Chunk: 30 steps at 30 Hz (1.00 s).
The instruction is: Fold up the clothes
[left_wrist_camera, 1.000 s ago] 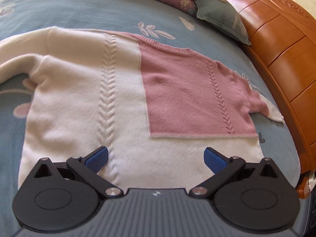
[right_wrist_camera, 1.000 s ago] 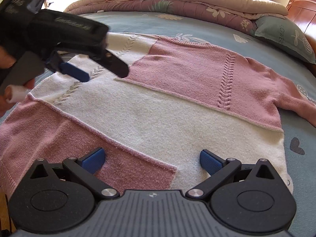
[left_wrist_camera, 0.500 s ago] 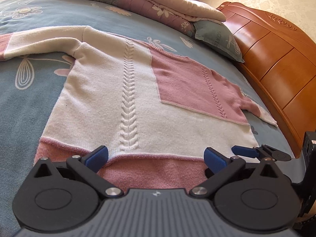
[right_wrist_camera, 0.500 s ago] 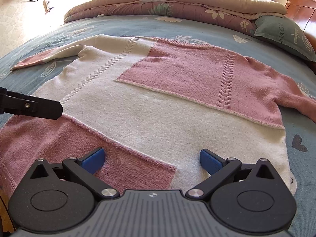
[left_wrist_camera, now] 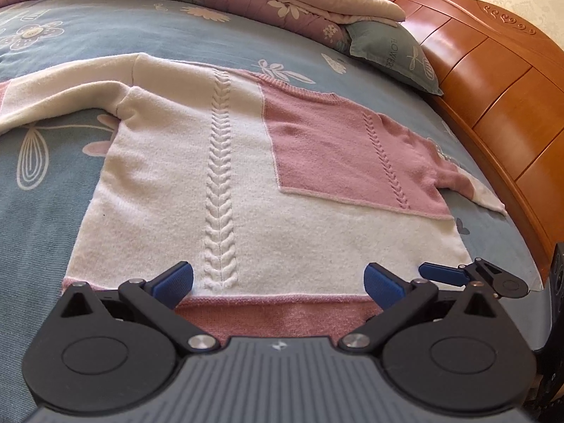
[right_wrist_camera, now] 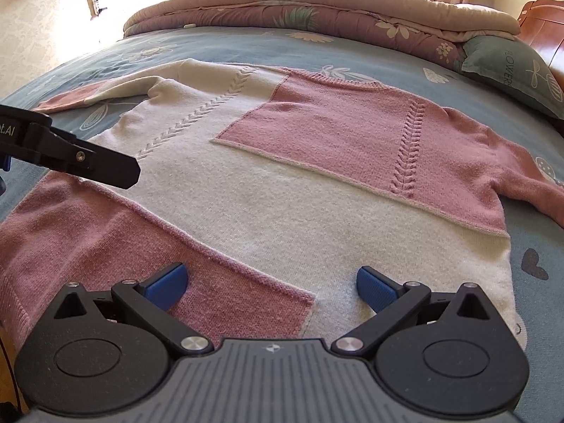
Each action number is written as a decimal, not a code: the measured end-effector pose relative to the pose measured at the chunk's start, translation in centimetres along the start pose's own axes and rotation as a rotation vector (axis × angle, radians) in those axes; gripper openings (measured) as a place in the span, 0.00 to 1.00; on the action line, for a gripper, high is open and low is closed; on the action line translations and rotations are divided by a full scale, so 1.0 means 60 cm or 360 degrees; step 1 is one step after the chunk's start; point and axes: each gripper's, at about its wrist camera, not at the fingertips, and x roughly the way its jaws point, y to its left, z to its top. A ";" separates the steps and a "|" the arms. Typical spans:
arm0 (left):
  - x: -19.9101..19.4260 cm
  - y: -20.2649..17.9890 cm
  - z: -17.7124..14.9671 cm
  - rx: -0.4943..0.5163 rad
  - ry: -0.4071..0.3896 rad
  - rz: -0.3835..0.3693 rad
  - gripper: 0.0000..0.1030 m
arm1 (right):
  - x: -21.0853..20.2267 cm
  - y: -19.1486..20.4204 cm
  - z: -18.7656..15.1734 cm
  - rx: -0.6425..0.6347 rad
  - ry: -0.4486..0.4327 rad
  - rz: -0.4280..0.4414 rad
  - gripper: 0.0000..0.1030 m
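Sweater (left_wrist_camera: 246,183) lies flat and spread on the bed (left_wrist_camera: 211,38), front up, neck end far from both cameras, hem end nearest. Knit in blocks: cream body with a cable rib running lengthwise, a pink panel across one shoulder and chest, a pink band along the hem. Both sleeves out to the sides; the cream sleeve (left_wrist_camera: 63,88) angles off toward the left edge of the left wrist view, the pink sleeve (right_wrist_camera: 528,183) trails toward the headboard (left_wrist_camera: 500,81) side. Bed covered in a blue sheet with flower print; a folded quilt (right_wrist_camera: 317,10) and a grey-green pillow (right_wrist_camera: 511,67) sit at the far end. Left gripper (left_wrist_camera: 278,278) low over the hem, fingers (left_wrist_camera: 174,278) spread wide, nothing between them, the pink hem band and the foot of the cable rib showing in the gap. Right gripper (right_wrist_camera: 269,280) likewise low at the hem, nearer the corner where pink band meets cream, fingers (right_wrist_camera: 375,287) wide apart and empty. Each gripper shows in the other's view: the right one at the sweater's lower corner by the bed edge, the left one as a dark arm above the pink band. Whether either touches the knit cannot be told.
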 end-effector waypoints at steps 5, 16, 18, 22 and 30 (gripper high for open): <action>-0.013 -0.011 -0.042 0.0111 -0.0075 0.0056 0.99 | 0.000 0.001 0.000 -0.0005 -0.0001 0.0000 1.00; -0.058 0.009 -0.083 0.0031 -0.0035 0.0065 0.99 | -0.002 -0.001 -0.002 -0.0008 -0.0007 0.0001 1.00; -0.071 0.021 -0.087 -0.0037 -0.0043 0.0058 0.99 | -0.001 0.000 -0.002 -0.0009 -0.0006 0.0001 1.00; -0.093 0.044 -0.087 -0.0138 -0.0099 0.0222 0.99 | -0.002 0.000 -0.002 -0.0013 -0.0005 -0.0001 1.00; -0.103 0.041 -0.073 -0.0249 -0.0156 0.0029 0.99 | -0.001 0.002 0.000 -0.0016 -0.0001 -0.0006 1.00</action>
